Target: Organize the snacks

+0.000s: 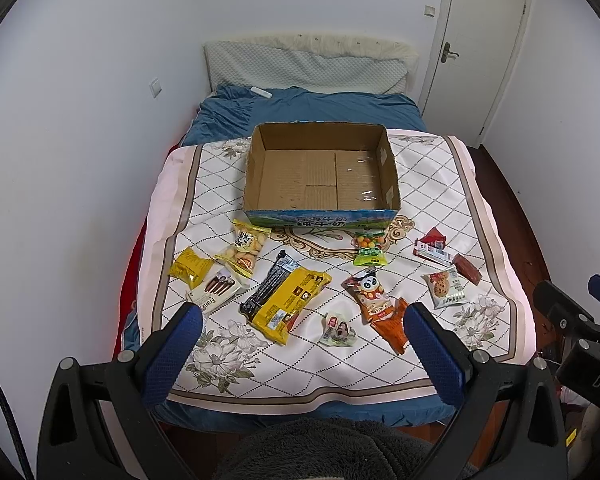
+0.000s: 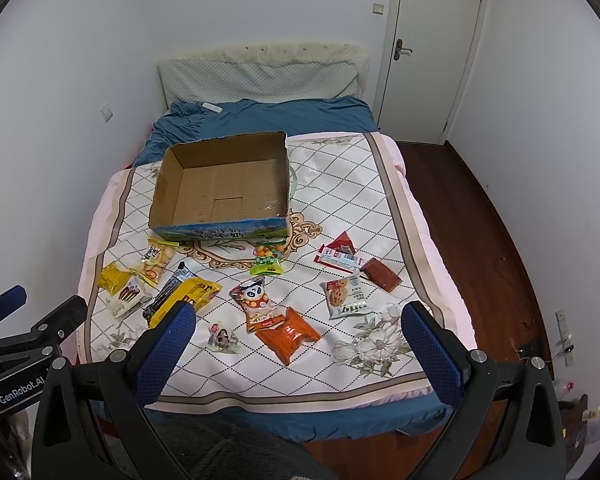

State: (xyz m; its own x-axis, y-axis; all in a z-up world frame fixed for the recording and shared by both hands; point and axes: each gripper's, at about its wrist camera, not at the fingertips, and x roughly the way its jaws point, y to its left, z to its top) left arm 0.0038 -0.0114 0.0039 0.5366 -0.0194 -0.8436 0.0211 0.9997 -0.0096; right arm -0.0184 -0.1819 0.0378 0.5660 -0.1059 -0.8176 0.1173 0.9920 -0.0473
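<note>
My left gripper [image 1: 302,320]: black angular plastic frame, silver round screws at pivots, blue textured pads [image 1: 172,354] on fingers. My right gripper [image 2: 298,320]: same black frame, blue pads [image 2: 166,354], white "GenRobot.AI" lettering on neighbouring body. Grey fleecy sleeve [image 1: 320,448] below.

Bed [image 1: 440,184] covered by a diamond-patterned floral quilt [image 2: 352,196] over a blue sheet [image 1: 300,108], seen ahead of both grippers. Open cardboard box [image 1: 320,216] stands on the quilt, farthest ahead. Snack packets lie between box and grippers: large yellow-and-black pack [image 1: 286,296], panda packet [image 1: 370,292], orange packet [image 2: 288,332] and small clear-wrapped sweet [image 1: 338,330] nearest the left gripper's fingertips; small yellow packet [image 1: 190,266], biscuit bag [image 1: 246,250] and chocolate-stick pack [image 1: 218,292] ahead left; green candy bag [image 1: 368,250] just before the box; cookie packet [image 2: 346,294], red-white wrapper [image 2: 338,256] and dark red bar [image 2: 381,274] ahead of the right gripper
</note>
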